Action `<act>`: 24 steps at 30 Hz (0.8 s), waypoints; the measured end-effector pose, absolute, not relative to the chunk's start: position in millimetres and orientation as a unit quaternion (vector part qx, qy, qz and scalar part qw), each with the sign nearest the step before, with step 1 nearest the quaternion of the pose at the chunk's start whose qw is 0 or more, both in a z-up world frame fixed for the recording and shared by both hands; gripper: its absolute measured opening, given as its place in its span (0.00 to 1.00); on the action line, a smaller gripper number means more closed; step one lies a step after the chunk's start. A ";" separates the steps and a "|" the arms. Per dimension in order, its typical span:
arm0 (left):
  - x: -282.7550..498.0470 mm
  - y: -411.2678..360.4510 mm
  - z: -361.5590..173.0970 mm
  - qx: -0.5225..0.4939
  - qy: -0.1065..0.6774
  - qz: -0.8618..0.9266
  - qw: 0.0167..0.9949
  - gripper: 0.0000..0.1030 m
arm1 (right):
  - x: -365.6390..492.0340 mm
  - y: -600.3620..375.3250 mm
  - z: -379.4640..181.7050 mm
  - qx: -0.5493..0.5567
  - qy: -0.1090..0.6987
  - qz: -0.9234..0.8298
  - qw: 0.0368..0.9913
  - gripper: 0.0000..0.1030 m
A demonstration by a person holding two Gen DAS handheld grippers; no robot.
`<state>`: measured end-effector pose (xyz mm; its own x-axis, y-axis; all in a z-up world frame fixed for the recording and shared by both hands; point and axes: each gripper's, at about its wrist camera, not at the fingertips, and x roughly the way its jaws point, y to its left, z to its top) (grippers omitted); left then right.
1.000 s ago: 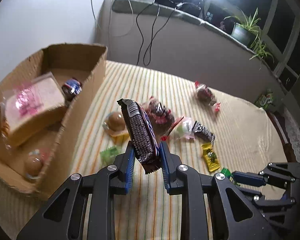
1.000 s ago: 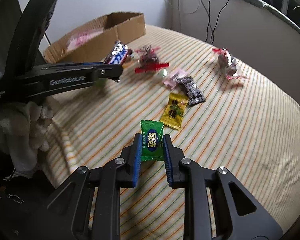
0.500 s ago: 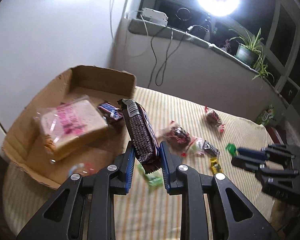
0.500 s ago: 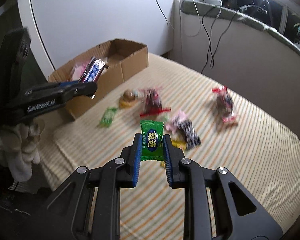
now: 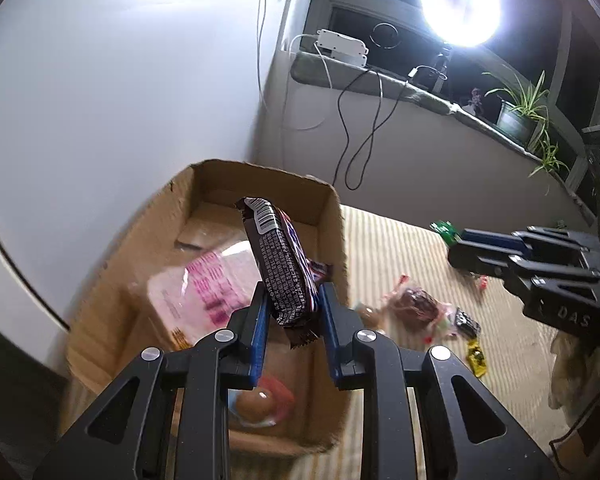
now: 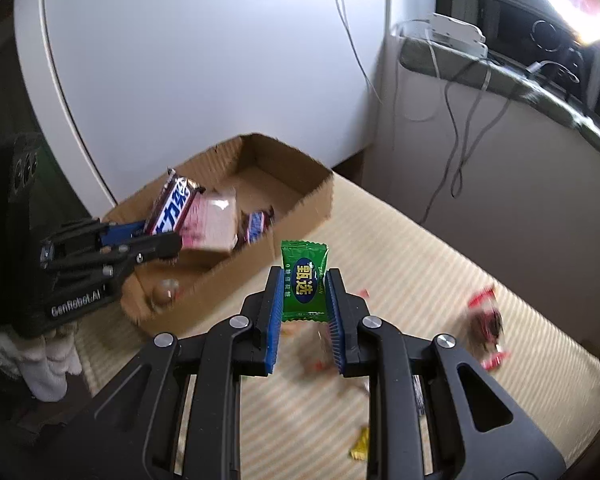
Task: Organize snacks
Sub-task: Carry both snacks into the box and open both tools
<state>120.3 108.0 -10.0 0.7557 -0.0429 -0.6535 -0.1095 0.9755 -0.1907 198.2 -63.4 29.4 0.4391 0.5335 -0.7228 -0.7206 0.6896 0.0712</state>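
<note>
box, two claws, two held snacks

Matt corrugated cardboard box, raw brown, edges torn rough and fibrous. Glossy dark foil-like wrapper on the chocolate bar, crinkled at the sealed ends. Shiny green plastic film on the candy, smooth with printed lettering. Clear glossy film over the pink-printed packet. Matt black hard plastic on the left gripper and right gripper, ribbed blue pads, bright metal screw heads. Woven striped cloth on the bed, matt and finely ribbed. Fluffy cream fabric on the sleeve.
</note>
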 end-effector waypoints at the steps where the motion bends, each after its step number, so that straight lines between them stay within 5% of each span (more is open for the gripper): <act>1: 122.7 110.3 -9.7 -0.108 0.350 0.019 0.930 0.22 | 202.2 -57.4 29.5 -0.125 0.376 0.376 0.838 0.21; 24: 171.8 147.8 -19.8 -0.116 0.375 0.032 0.919 0.22 | 283.9 35.8 -10.0 -0.117 0.416 0.403 0.807 0.21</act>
